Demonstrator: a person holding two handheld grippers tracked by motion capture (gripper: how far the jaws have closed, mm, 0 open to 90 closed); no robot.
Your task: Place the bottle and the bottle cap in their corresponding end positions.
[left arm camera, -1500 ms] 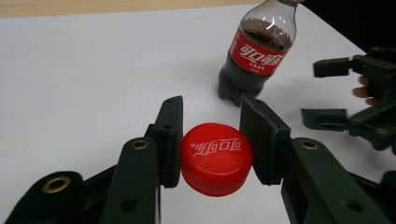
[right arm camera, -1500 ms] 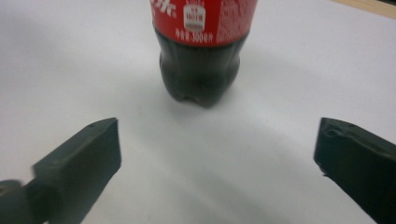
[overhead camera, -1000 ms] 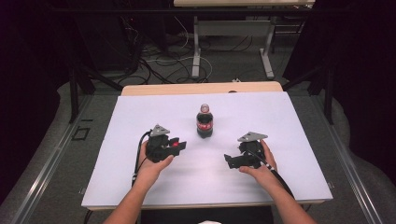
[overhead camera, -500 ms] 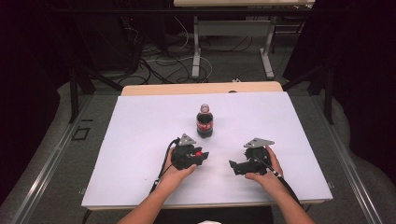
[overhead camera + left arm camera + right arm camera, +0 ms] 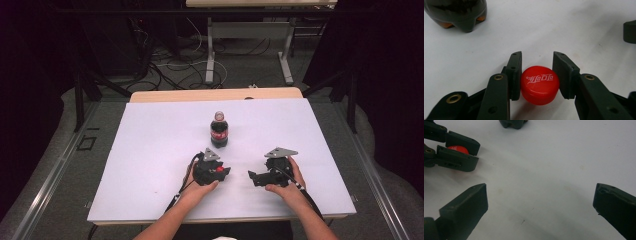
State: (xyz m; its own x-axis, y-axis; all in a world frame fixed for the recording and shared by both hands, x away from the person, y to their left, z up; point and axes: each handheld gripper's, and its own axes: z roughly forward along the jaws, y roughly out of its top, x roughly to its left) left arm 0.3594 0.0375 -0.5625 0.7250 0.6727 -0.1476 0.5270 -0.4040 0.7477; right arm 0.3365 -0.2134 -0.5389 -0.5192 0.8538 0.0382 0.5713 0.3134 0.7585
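A dark cola bottle [image 5: 219,131] stands upright in the middle of the white table [image 5: 150,150]; its base [image 5: 456,12] shows at the top left of the left gripper view. My left gripper [image 5: 226,171] rests low over the table just in front of the bottle, shut on a red bottle cap [image 5: 539,85] whose printed top faces up. Both pads [image 5: 515,72] press on the cap's sides. My right gripper [image 5: 252,177] sits to the right, its tips pointing at the left one, open with bare table between its jaws [image 5: 540,192]. From there I see the cap [image 5: 457,149].
The white sheet covers a wooden table whose far edge [image 5: 215,95] shows. Beyond it lie floor cables [image 5: 170,60] and the legs of another table [image 5: 211,55]. A metal rail [image 5: 55,170] runs along the floor on the left.
My left hand has come right and down with the cap, from the bottle's left to the table in front of it. The right hand has barely shifted.
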